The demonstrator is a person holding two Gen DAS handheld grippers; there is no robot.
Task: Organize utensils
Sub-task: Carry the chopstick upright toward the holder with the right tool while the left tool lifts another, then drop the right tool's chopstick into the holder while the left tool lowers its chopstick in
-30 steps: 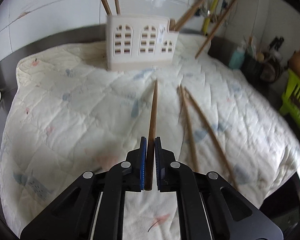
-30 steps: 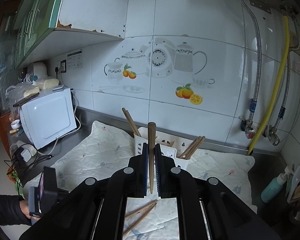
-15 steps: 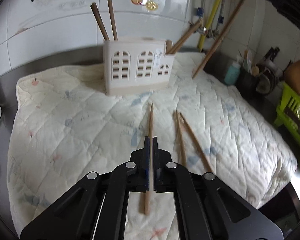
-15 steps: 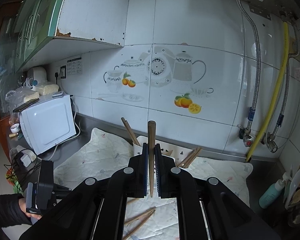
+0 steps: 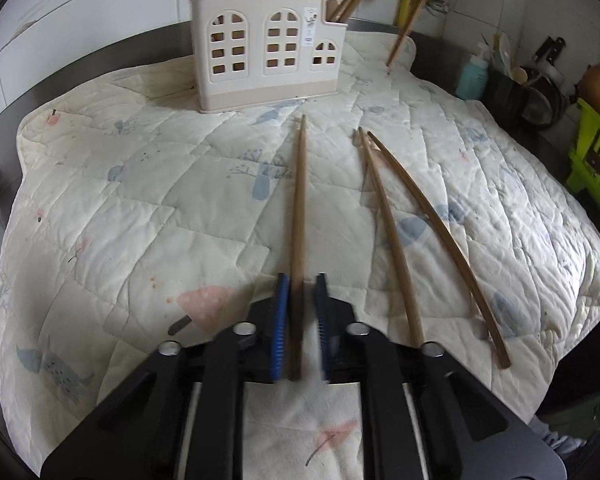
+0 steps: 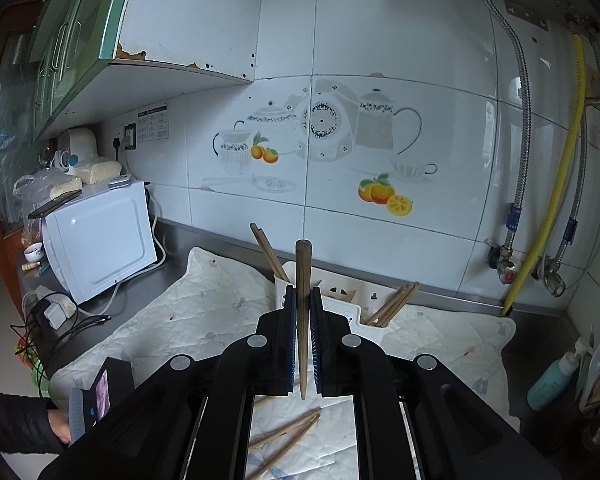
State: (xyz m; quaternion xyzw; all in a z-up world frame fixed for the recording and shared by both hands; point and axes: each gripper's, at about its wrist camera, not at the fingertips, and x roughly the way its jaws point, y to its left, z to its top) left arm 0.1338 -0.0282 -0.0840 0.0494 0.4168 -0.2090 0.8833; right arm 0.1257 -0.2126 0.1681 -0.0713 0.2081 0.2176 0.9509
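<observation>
My left gripper (image 5: 302, 280) is shut on the near end of a brown chopstick (image 5: 299, 208), low over the quilt. The chopstick's far tip points at the cream utensil holder (image 5: 268, 52). Two loose chopsticks (image 5: 388, 220) lie side by side on the quilt to the right of it. My right gripper (image 6: 302, 292) is shut on another chopstick (image 6: 302, 264), held nearly upright above and in front of the holder (image 6: 340, 296). Several chopsticks stand in the holder's end compartments.
A quilted mat (image 5: 140, 200) covers the steel counter. A white microwave (image 6: 100, 240) stands at the left, with cables and a charger beside it. A teal bottle (image 6: 548, 384) and a utensil pot stand at the right, a green rack (image 5: 596, 160) beyond. A black-sleeved hand (image 6: 40, 424) holds the left gripper.
The left gripper lifted and drew back, then sank again toward the quilt, with the chopstick still between its jaws. The right gripper has stayed put with its chopstick.
</observation>
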